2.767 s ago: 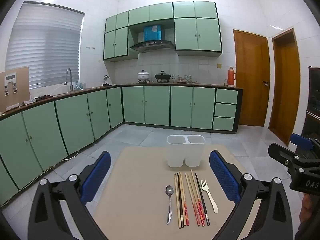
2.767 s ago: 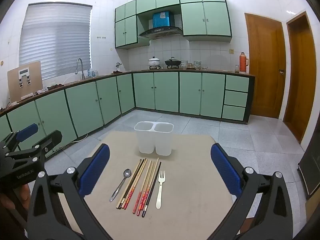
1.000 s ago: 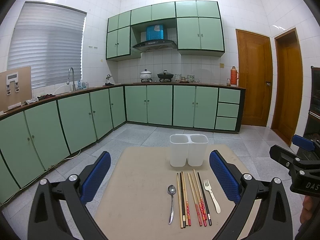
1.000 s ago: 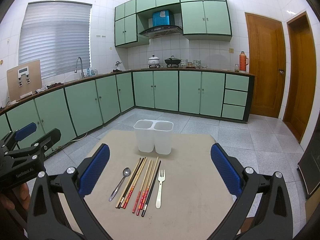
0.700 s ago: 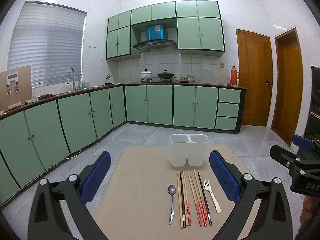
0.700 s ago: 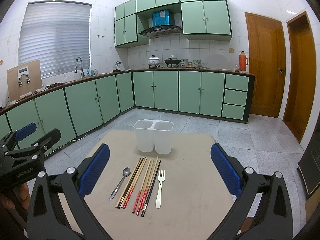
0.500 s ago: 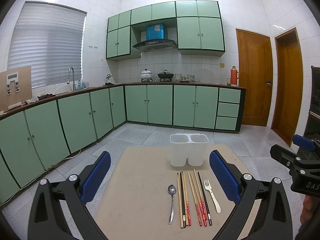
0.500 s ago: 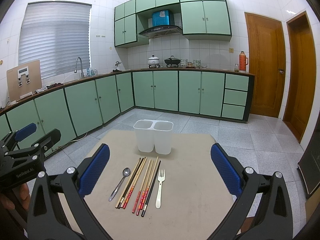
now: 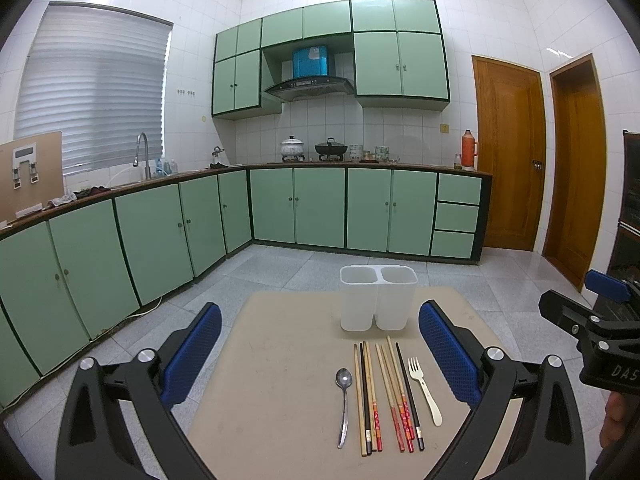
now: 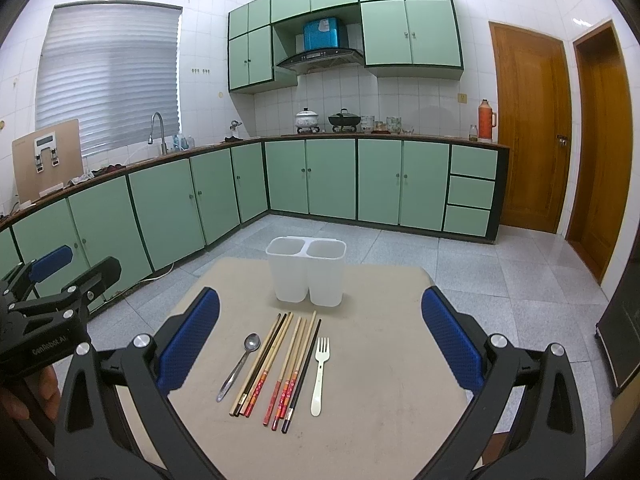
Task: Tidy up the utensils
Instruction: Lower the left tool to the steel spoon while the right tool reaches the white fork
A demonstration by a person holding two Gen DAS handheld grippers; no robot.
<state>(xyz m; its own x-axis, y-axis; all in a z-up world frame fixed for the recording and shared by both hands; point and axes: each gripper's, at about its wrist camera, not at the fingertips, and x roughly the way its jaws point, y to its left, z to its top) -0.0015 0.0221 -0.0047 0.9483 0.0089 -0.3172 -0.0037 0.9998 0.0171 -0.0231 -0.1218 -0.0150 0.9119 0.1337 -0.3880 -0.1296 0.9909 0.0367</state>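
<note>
Hovering with blue-padded jaws spread wide and empty, the left gripper [image 9: 320,354] and right gripper [image 10: 320,338] are facing the untouched row of spoon, wooden chopsticks [image 10: 280,364] and cream fork on the beige table [image 10: 384,400], just before the empty white two-compartment holder [image 10: 306,276]; sorting is not yet starting, so next comes pinching one utensil.

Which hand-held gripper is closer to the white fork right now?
Right, narrowly. The fork lies between the right hand-held gripper fingers; from the left hand-held gripper, it sits near its right finger.

Beige table [image 10: 380,420], two-cup white holder [image 10: 306,276], spoon [image 10: 239,366], chopsticks [image 10: 280,364], fork [image 10: 320,374]
</note>
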